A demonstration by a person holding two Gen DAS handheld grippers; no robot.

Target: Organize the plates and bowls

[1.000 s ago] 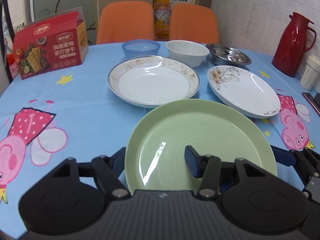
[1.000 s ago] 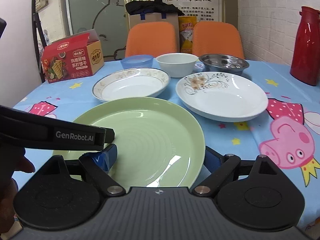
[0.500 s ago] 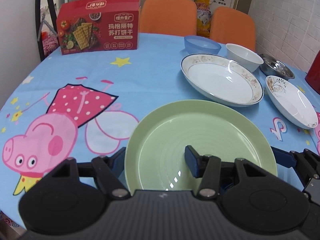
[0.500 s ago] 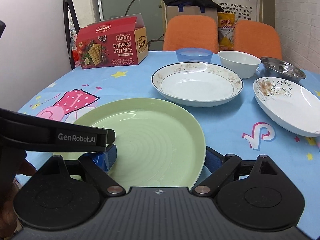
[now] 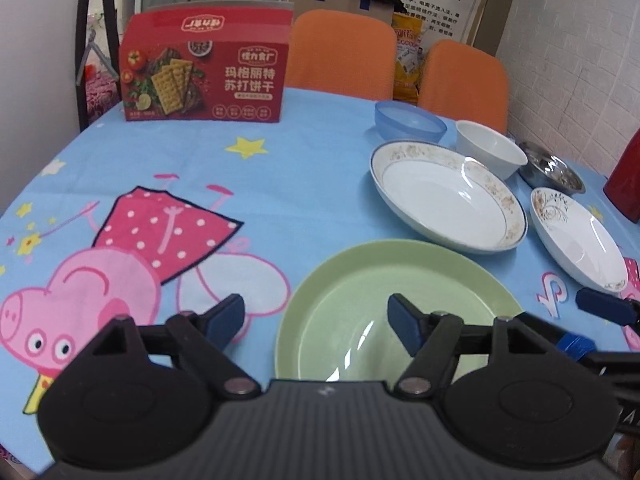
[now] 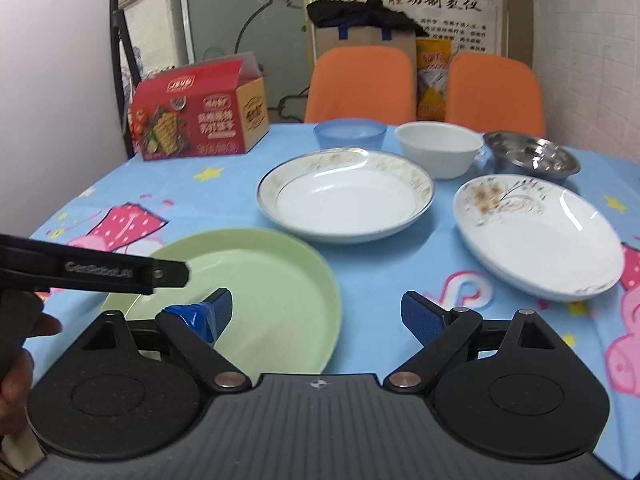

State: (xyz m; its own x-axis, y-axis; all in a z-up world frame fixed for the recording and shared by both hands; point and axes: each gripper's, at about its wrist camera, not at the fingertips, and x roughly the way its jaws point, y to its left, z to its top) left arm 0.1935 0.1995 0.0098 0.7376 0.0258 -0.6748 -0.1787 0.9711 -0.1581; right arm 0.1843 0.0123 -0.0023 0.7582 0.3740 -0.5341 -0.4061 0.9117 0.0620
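Observation:
A green plate (image 5: 392, 304) (image 6: 256, 292) lies on the table near the front edge. My left gripper (image 5: 316, 320) is open, its jaws either side of the plate's left rim, not gripping it. My right gripper (image 6: 316, 316) is open over the plate's right rim. Behind stand a gold-rimmed white plate (image 5: 444, 196) (image 6: 344, 196), a floral white plate (image 5: 576, 236) (image 6: 536, 232), a blue bowl (image 5: 408, 120) (image 6: 350, 132), a white bowl (image 5: 488, 152) (image 6: 438, 150) and a steel bowl (image 5: 552, 170) (image 6: 532, 156).
A red cracker box (image 5: 204, 76) (image 6: 196, 120) stands at the back left. A red thermos (image 5: 626, 184) is at the right edge. Two orange chairs (image 6: 360, 84) stand behind the table. The blue cartoon tablecloth (image 5: 140, 200) covers the table.
Both grippers carried the green plate leftward across the table and set it down. Both have now opened and let go of its rim.

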